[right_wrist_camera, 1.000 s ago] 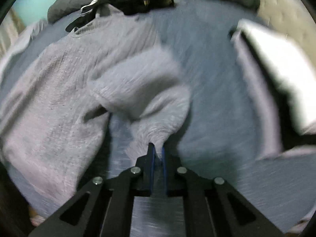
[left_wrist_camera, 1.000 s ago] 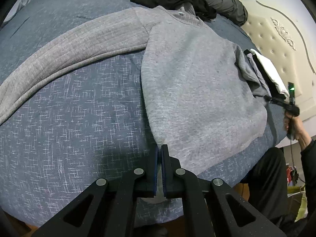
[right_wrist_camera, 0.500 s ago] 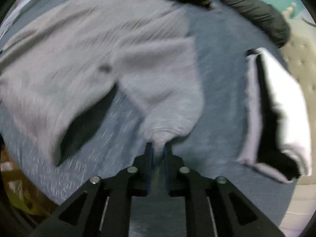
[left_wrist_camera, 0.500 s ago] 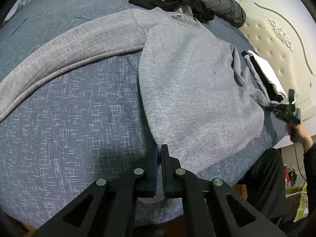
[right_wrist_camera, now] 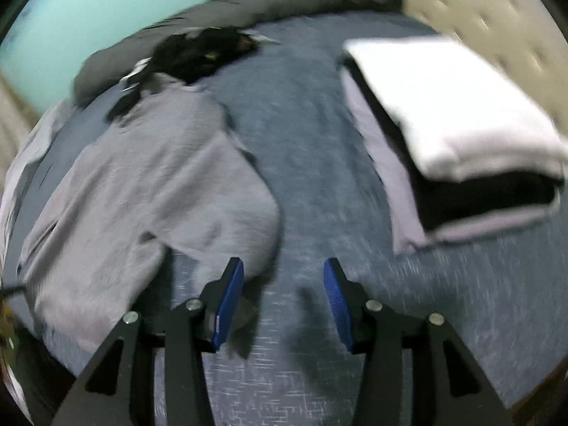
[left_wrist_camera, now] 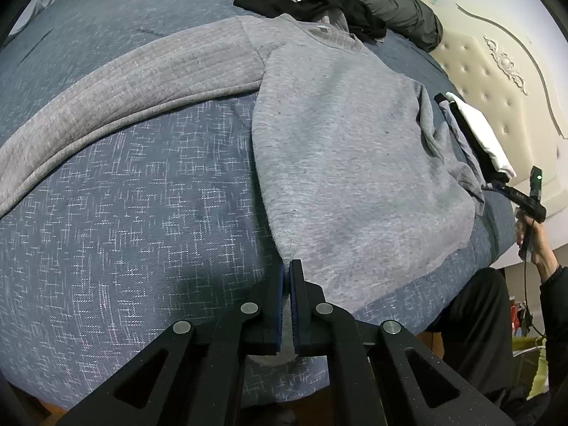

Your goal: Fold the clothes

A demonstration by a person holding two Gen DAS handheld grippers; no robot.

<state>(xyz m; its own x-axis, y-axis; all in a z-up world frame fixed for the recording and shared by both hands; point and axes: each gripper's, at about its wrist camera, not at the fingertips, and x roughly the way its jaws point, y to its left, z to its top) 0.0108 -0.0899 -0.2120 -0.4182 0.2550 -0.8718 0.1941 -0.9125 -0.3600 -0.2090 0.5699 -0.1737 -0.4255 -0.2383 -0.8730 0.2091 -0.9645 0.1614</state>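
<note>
A grey sweatshirt (left_wrist_camera: 348, 156) lies flat on the blue bed (left_wrist_camera: 142, 206), one long sleeve (left_wrist_camera: 117, 85) stretched out to the left. My left gripper (left_wrist_camera: 287, 266) is shut on the sweatshirt's bottom hem corner at the near edge. In the right wrist view the same sweatshirt (right_wrist_camera: 149, 184) lies left of centre with its other sleeve folded in over the body. My right gripper (right_wrist_camera: 284, 269) is open and empty just above the bed, its left finger by the sleeve's cuff. It also shows in the left wrist view (left_wrist_camera: 497, 186) at the far right.
A stack of folded white, black and grey clothes (right_wrist_camera: 451, 149) lies at the right by the cream headboard (left_wrist_camera: 497, 81). A heap of black clothes (left_wrist_camera: 319, 3) and a dark duvet (left_wrist_camera: 397, 10) lie at the far side. The person's legs (left_wrist_camera: 475, 319) stand at the bed's near right edge.
My right gripper has opened and let go of the sleeve, which now lies folded over the sweatshirt's body. My left gripper has stayed shut on the hem.
</note>
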